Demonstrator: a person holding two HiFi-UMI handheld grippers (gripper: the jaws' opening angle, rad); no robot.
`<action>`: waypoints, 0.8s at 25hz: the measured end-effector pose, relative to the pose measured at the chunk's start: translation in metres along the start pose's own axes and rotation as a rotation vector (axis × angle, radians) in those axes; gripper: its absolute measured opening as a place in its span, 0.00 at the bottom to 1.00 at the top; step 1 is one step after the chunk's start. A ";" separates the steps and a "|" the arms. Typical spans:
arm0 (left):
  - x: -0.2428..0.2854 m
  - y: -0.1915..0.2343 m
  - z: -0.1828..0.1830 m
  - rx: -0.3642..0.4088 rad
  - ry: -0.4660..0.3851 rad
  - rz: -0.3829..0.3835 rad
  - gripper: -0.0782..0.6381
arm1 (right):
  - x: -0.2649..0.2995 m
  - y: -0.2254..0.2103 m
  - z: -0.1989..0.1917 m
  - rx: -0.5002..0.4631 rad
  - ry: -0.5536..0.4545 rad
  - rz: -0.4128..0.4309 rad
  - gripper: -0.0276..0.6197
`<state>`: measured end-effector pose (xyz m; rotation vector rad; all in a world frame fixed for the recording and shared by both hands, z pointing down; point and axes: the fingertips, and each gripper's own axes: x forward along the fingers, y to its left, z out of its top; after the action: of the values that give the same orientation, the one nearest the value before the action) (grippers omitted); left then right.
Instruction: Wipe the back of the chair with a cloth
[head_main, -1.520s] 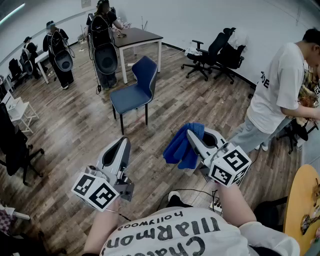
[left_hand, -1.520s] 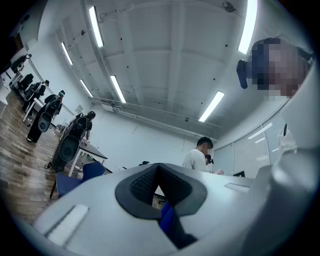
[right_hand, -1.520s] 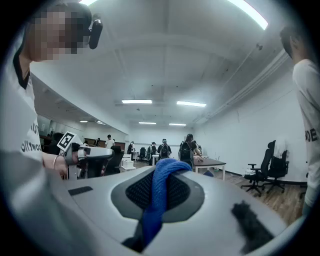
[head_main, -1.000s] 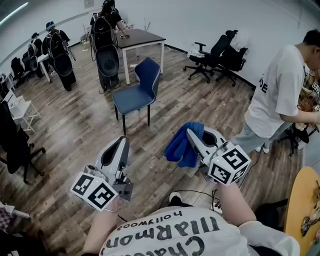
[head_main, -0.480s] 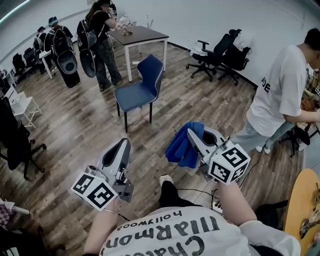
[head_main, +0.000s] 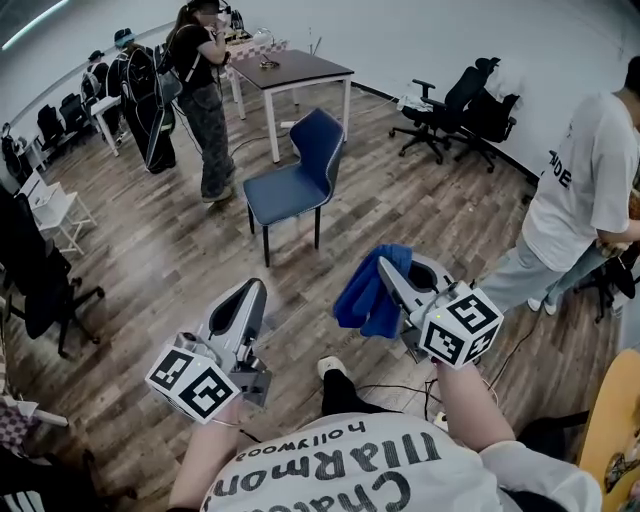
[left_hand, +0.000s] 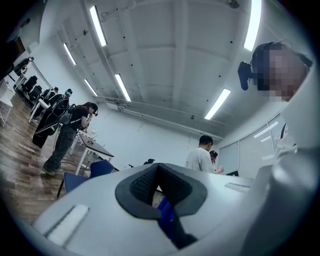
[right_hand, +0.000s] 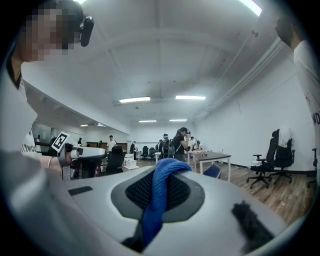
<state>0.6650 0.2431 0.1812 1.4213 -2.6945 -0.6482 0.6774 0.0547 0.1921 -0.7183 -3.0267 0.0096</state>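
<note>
Mostly, the blue chair (head_main: 296, 178) is masked in both gripper views by the grey gripper bodies, with only a sliver showing. In the head view it stands at twelve o'clock on the wood floor (head_main: 150, 270), well apart from both grippers. The right gripper (head_main: 386, 270) points toward eleven o'clock, jaws clamped on the drooping blue cloth (head_main: 364, 292); the left gripper (head_main: 250, 292) points toward one o'clock, jaws pressed together on nothing.

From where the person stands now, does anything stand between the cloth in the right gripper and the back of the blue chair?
Nothing visible does. Only bare wooden floor lies between the right gripper, shut on the blue cloth, and the blue chair. The standing person is off to the left of it in the head view.
</note>
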 end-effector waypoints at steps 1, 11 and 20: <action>0.004 0.003 -0.001 0.002 0.002 0.003 0.12 | 0.005 -0.003 -0.002 0.001 0.000 0.005 0.09; 0.059 0.065 -0.003 0.019 -0.001 0.053 0.12 | 0.081 -0.051 -0.007 -0.021 0.011 0.072 0.09; 0.157 0.128 0.025 -0.006 -0.060 0.030 0.12 | 0.171 -0.124 -0.001 -0.060 0.018 0.119 0.09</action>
<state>0.4678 0.1909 0.1800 1.3791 -2.7503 -0.7079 0.4691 0.0203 0.1999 -0.8973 -2.9735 -0.0855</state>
